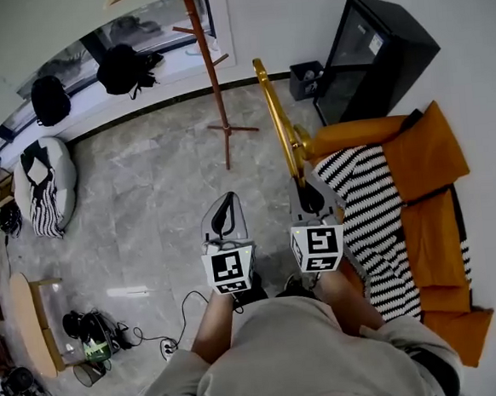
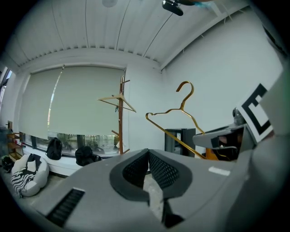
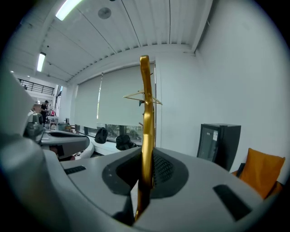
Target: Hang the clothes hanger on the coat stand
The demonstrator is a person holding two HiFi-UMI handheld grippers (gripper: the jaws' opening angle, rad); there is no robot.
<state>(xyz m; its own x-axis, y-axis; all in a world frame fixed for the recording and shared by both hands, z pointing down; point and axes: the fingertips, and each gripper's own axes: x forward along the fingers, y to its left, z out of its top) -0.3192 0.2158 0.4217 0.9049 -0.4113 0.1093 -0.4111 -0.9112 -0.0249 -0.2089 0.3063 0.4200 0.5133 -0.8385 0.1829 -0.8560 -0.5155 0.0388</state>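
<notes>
A pale marble floor [image 1: 146, 209] filled most of the head view. An orange sofa [image 1: 425, 162] with a black-and-white striped blanket [image 1: 373, 209] stood on the person's right, and a black cabinet [image 1: 373, 55] stood against the wall beyond it. A wide window with a lowered roller blind [image 2: 68, 104] ran along the far wall, and two black backpacks [image 1: 50, 99] sat on its sill.

The wooden coat stand [image 1: 213, 76] stood near the window, and a light wooden hanger [image 2: 117, 100] already hung from one of its pegs.

The gold clothes hanger [image 1: 280, 122] was held in the air in front of the person, between sofa and stand and well apart from the stand. Its hook pointed up, and its frame reached forward from the right gripper [image 1: 302, 184].

That gripper's jaws were clamped on the gold bar at the end nearest the person, and the bar rose straight up between the dark pads in the right gripper view.

The left gripper [image 1: 228, 199] was held just beside it. Its jaws were pressed together with nothing between them.
</notes>
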